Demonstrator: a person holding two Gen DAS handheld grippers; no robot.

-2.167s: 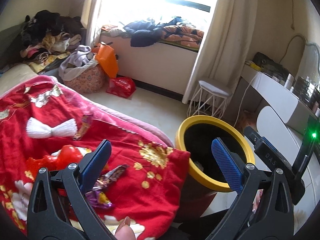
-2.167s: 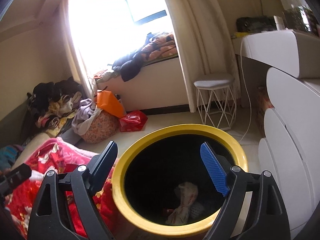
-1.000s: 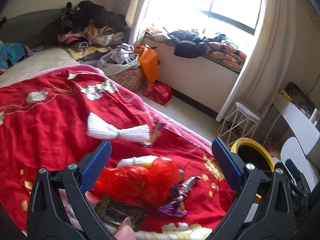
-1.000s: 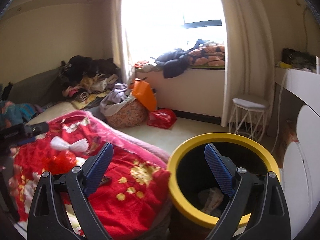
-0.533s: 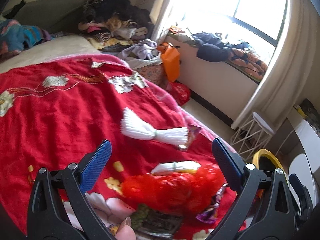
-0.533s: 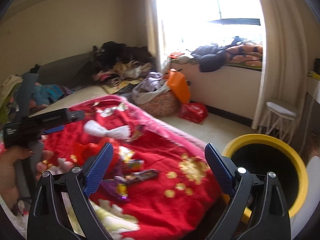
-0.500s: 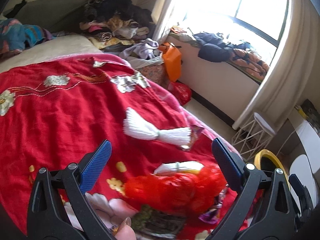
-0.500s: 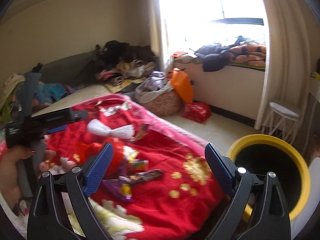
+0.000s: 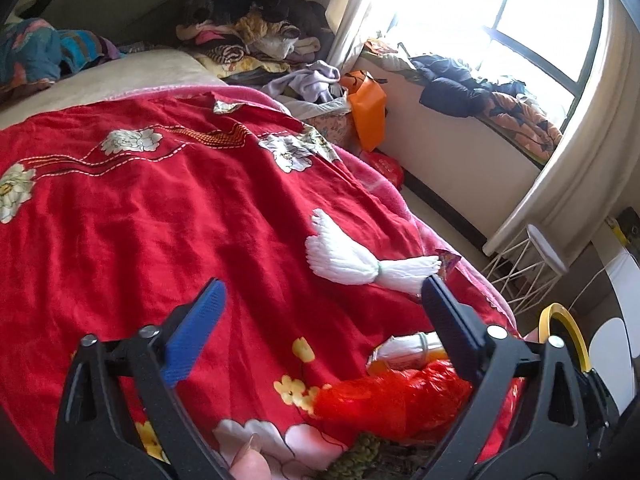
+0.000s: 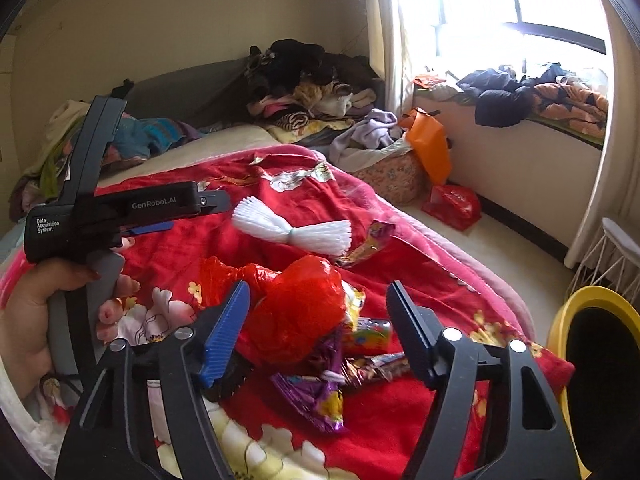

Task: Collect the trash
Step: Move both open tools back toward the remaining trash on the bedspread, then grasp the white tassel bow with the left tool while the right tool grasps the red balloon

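Note:
Trash lies on a red flowered blanket [image 9: 168, 216]: a crumpled red plastic bag [image 10: 300, 308], a white tied bundle [image 10: 292, 232], purple and yellow snack wrappers [image 10: 316, 396] and a small candy wrapper [image 10: 370, 242]. My right gripper [image 10: 320, 328] is open and empty, its fingers straddling the red bag from above. My left gripper [image 9: 320, 328] is open and empty over the blanket, near the white bundle [image 9: 360, 264] and left of the red bag [image 9: 392, 400]. A yellow-rimmed black bin [image 10: 596, 364] stands at the bed's right.
Piled clothes [image 10: 304, 76] lie at the head of the bed. A patterned basket [image 10: 392, 180], an orange bag [image 10: 430, 144] and a red bag [image 10: 452, 200] sit on the floor by the window ledge. A white wire stool [image 9: 532, 264] stands near the curtain.
Both grippers have swung left, away from the bin and over the bed. The right gripper has come down close to the red bag. Both stay open.

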